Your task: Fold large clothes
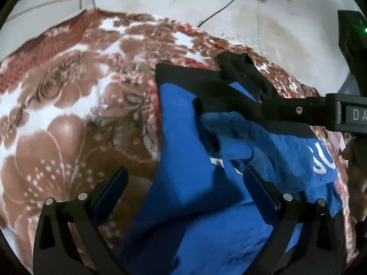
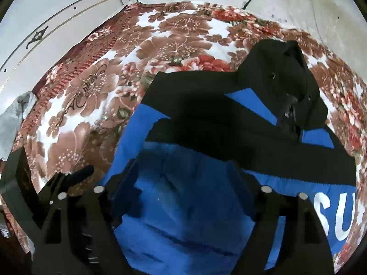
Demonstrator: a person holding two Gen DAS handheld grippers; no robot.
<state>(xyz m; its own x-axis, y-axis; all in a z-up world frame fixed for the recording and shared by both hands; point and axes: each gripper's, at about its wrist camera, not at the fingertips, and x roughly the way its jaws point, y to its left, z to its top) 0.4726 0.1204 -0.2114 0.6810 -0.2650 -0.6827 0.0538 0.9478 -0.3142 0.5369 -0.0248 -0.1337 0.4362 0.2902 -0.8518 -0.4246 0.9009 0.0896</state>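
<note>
We have the blue-and-black hoodie (image 2: 188, 206) lying partly folded at lower right on the floral bed (image 2: 96, 105). Our left claw (image 1: 183, 183) and right claw (image 2: 183, 174) hang spread above it, gripping nothing; more folds remain.

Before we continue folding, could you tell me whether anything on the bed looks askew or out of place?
The blue and black hoodie lies bunched, not flat: a blue fold is rumpled across its middle, and its black hood sits crumpled toward the far edge of the floral blanket.
</note>
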